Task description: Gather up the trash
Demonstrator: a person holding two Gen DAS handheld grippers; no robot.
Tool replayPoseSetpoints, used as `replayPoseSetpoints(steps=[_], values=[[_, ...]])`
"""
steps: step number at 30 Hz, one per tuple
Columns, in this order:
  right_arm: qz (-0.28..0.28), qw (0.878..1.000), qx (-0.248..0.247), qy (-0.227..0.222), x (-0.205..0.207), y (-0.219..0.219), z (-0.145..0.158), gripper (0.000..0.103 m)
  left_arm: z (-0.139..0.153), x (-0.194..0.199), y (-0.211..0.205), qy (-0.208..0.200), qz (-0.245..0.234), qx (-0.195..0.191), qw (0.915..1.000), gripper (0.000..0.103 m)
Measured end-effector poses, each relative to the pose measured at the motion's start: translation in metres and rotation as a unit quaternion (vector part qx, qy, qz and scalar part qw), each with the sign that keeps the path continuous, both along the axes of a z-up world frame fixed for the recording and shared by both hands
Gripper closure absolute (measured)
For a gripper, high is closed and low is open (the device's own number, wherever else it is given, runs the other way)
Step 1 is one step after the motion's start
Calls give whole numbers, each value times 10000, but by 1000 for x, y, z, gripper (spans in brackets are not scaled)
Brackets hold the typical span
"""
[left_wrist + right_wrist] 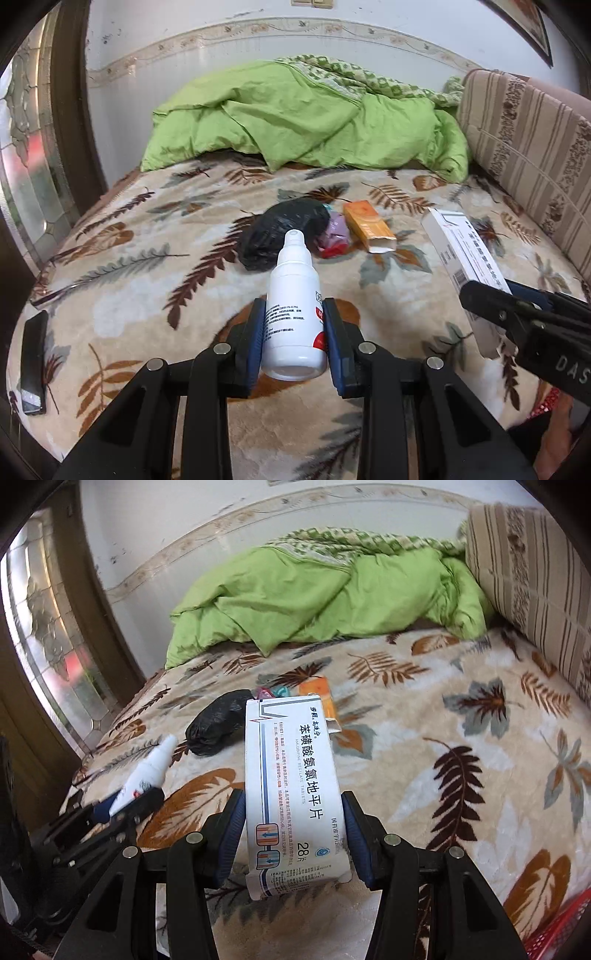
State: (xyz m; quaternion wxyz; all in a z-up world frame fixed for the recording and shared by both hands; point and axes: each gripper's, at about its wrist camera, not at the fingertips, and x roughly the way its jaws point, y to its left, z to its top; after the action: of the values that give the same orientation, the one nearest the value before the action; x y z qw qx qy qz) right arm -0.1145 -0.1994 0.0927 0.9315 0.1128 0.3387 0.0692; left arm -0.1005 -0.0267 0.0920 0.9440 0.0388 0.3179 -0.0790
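Over bed (pixel 110 258) | my left claw (pixel 297 314) clamps spray bottle (pixel 293 295), right claw (pixel 293 812) clamps pill box (pixel 291 775) | step: carry | next: black bag (pixel 280 232), far centre

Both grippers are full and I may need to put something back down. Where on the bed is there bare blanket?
Free: the right side between the orange box and the striped cushion, and the left stretch between the black bag and the dark flat object at the edge. Crowded: the middle, where bag, purple wrapper and orange box touch.
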Motion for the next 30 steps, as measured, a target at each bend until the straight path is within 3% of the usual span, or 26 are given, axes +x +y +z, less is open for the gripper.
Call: replayPoseSetpoints(steps=[30], values=[[16, 10000, 19, 79, 7, 0, -4, 48, -2, 4, 1, -195, 178, 277, 9993, 74]])
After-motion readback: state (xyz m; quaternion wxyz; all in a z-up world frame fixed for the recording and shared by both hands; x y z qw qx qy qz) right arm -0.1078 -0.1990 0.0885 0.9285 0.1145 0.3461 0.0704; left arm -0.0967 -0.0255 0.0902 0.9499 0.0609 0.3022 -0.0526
